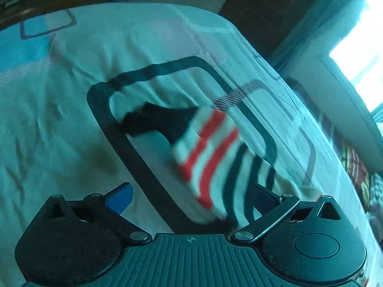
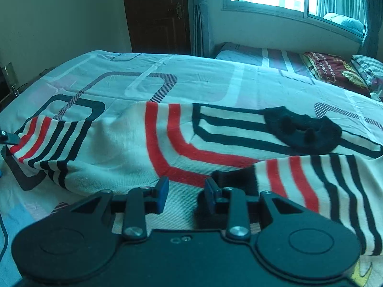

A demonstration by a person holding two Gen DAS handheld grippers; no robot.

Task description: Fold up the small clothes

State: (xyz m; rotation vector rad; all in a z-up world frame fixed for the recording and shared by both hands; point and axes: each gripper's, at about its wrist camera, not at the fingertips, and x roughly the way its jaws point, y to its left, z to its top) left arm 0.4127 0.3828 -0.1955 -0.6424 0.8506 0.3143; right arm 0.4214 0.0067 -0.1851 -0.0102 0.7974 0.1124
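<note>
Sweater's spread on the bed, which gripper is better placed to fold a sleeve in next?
Probably right. The right gripper sits beside the black cuff of the near sleeve. The left gripper is wide open, holding nothing, over the other sleeve.

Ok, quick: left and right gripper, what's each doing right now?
Left gripper: open, holding nothing; the striped sweater's sleeve lies ahead of it.
Right gripper: part open, pads not pressing anything; the sweater cuff is beside one finger.
</note>
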